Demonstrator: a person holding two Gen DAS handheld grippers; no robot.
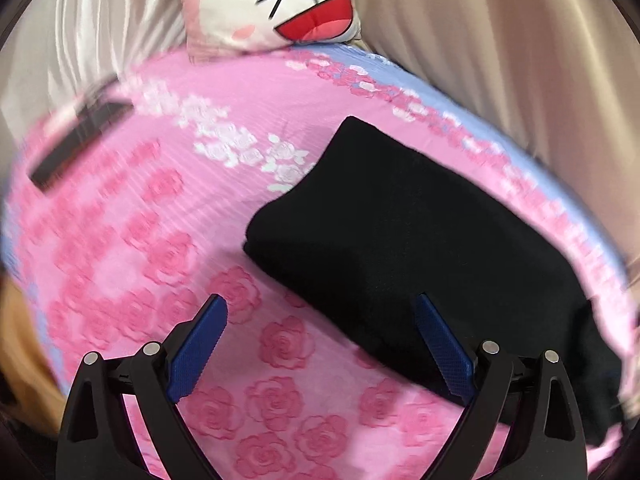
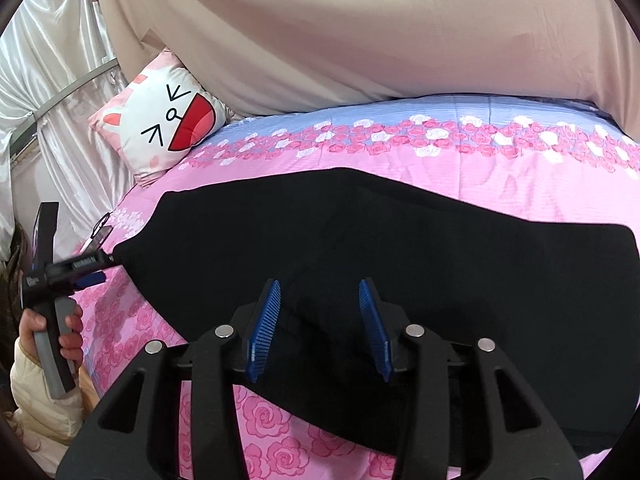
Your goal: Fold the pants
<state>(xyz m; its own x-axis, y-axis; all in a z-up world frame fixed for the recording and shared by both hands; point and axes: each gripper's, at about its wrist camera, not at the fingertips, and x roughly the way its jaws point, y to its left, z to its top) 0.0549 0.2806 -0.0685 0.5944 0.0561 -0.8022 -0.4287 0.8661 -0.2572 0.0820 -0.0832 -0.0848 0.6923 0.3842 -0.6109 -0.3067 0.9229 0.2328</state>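
Black pants [image 2: 360, 240] lay folded flat on the pink rose-print bedspread [image 2: 280, 408], cartoon-face pillow [image 2: 168, 128] at the head end. Left gripper [image 1: 322, 320] hung over the sheet at the pants' near edge, jaws wide apart, nothing between. Right gripper [image 2: 320, 312] sat above the pants, jaws parted, pads gripping no fabric.
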